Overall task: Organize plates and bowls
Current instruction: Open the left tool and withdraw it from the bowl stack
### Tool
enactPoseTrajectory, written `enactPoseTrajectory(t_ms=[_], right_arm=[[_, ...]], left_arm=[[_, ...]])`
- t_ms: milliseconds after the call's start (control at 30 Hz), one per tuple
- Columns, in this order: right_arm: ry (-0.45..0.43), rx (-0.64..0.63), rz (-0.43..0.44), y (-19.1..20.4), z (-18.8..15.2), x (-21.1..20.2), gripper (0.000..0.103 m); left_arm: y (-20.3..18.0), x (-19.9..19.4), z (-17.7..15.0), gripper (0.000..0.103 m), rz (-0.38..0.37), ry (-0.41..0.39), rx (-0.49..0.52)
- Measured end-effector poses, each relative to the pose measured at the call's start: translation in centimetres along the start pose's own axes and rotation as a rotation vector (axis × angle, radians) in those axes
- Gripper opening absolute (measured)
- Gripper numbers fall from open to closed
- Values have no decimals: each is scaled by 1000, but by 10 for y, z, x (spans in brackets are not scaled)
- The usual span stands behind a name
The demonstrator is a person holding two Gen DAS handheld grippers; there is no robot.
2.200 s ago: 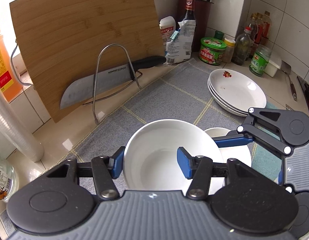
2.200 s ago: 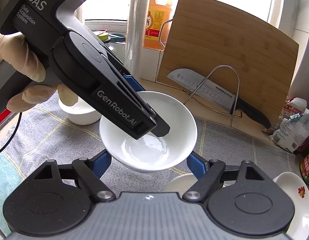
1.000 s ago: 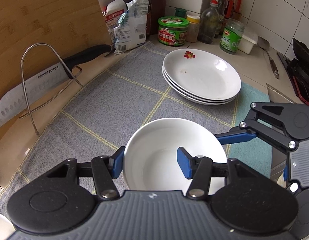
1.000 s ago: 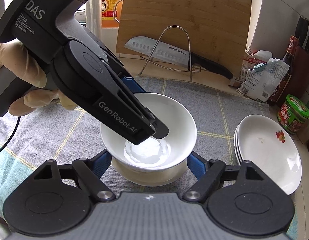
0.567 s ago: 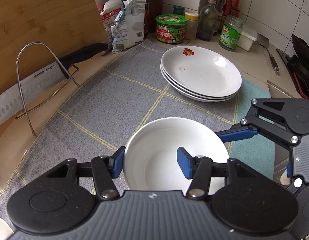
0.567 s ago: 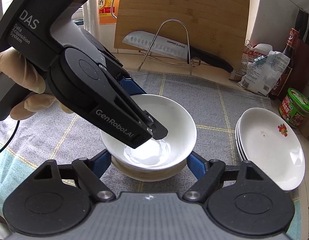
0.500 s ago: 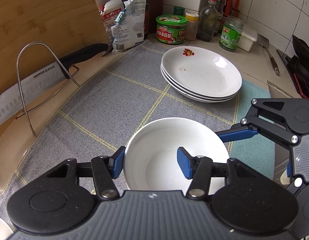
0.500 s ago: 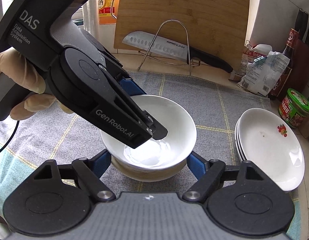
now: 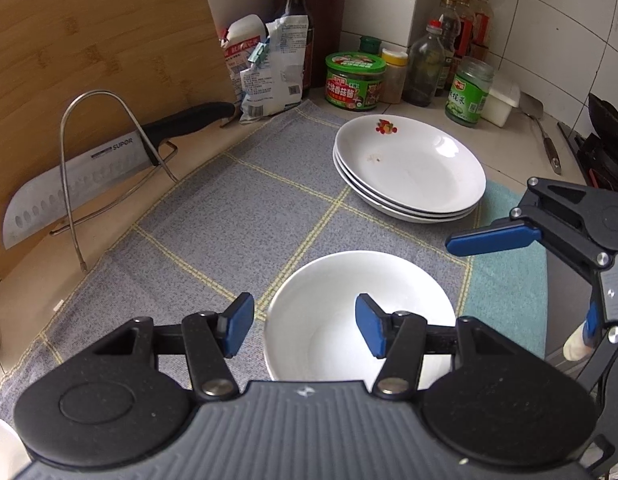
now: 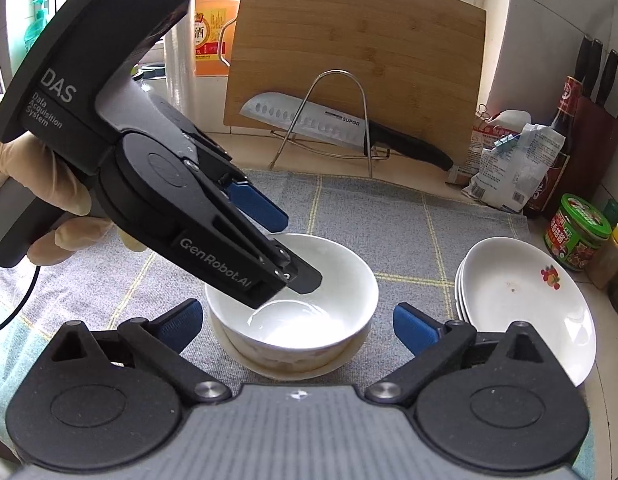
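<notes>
The left gripper [image 10: 293, 246] is straddling the top bowl [image 10: 333, 280]'s rim, pads slightly apart, the outer one off it. That bowl is sitting nested in a lower bowl [image 10: 289, 366] on the cloth [image 10: 389, 220], toward the worktop's front edge. The right gripper [image 10: 297, 320] is opening wide around both, touching neither.

Two fisheye views, each from just behind a gripper's fingers, angled down at a cloth-covered counter. The left wrist view faces the counter's back right corner. The right wrist view looks toward the back edge from close above the bowl [image 10: 293, 308]. Both share the bowl [image 9: 361, 312], plates [image 9: 409, 168] [image 10: 525, 304] and cutting board [image 9: 97, 76] [image 10: 357, 68].
</notes>
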State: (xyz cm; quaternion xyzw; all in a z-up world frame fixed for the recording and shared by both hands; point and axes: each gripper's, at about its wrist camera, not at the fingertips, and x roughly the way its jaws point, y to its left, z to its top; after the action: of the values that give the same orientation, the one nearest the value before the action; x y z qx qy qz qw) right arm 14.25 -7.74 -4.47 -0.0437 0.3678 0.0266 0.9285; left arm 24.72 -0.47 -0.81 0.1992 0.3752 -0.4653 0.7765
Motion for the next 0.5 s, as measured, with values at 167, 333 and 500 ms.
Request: enactPoseTrajectory(t_ms=[167,333,500], right_arm=[[-8,65,-62,-15,-3,1,103],[7,139,-68,-27,-11,3,103],[11,137,-85,-27,-15,4,103]], left_arm=[[3,-21,-8,70,45,-58,-34],[3,-37,-23,75,51,-94,-87],[5,-50,-42,79,61,-128,-180]])
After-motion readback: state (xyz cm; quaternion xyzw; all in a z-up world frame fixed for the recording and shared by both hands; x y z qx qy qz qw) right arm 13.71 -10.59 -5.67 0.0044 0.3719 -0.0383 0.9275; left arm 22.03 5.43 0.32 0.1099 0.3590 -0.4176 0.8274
